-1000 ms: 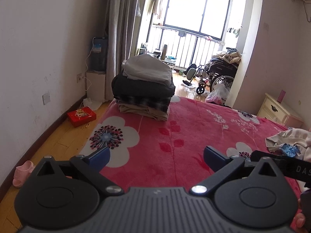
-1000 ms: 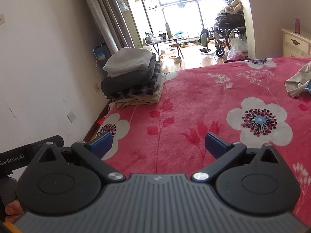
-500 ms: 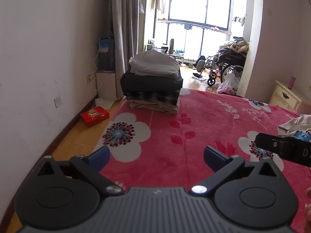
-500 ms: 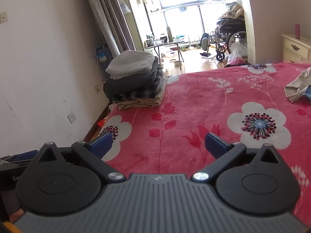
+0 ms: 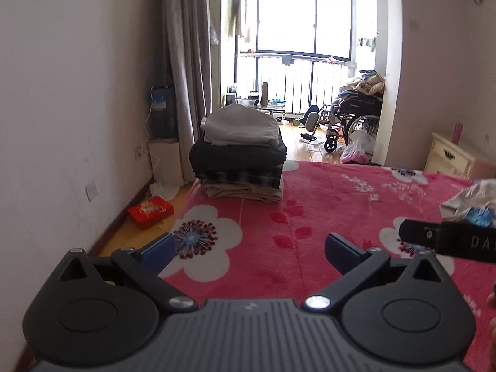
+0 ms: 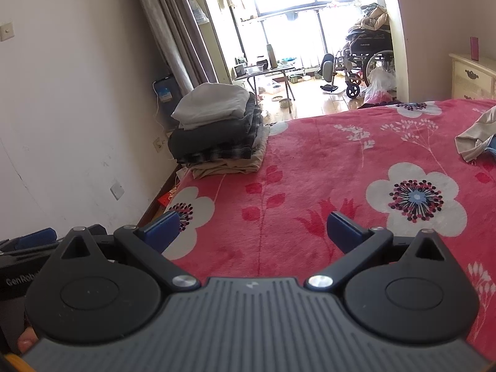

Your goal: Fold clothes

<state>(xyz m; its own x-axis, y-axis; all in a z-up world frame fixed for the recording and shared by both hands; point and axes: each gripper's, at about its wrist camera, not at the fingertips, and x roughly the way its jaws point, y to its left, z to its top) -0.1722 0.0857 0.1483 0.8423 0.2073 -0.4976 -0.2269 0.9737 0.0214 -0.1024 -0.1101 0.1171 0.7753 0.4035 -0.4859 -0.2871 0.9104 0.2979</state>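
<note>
Over the near edge of the bed, the left gripper (image 5: 249, 249) is hovering with its blue fingers spread wide and nothing between them. Beside it the right gripper (image 6: 252, 229) is hanging the same way, fingers wide apart and empty above the red floral blanket (image 6: 310, 170). Each tool is showing at the edge of the other's view.

Further along, at the bed's right side, an unfolded beige garment (image 6: 474, 138) is lying crumpled on the blanket with a bit of blue cloth (image 5: 480, 215) against it, well apart from both grippers.

Toward the far left corner of the bed, a stack of folded clothes (image 5: 240, 155) is sitting: tan at the bottom, then plaid and dark layers, with a pale grey piece on top.

On the floor by the left wall a red box (image 5: 150, 212) is lying. Beyond the bed a wheelchair (image 5: 353, 121) is standing near the bright window (image 5: 303, 24), and a cream nightstand (image 6: 472, 76) is standing against the right wall.
</note>
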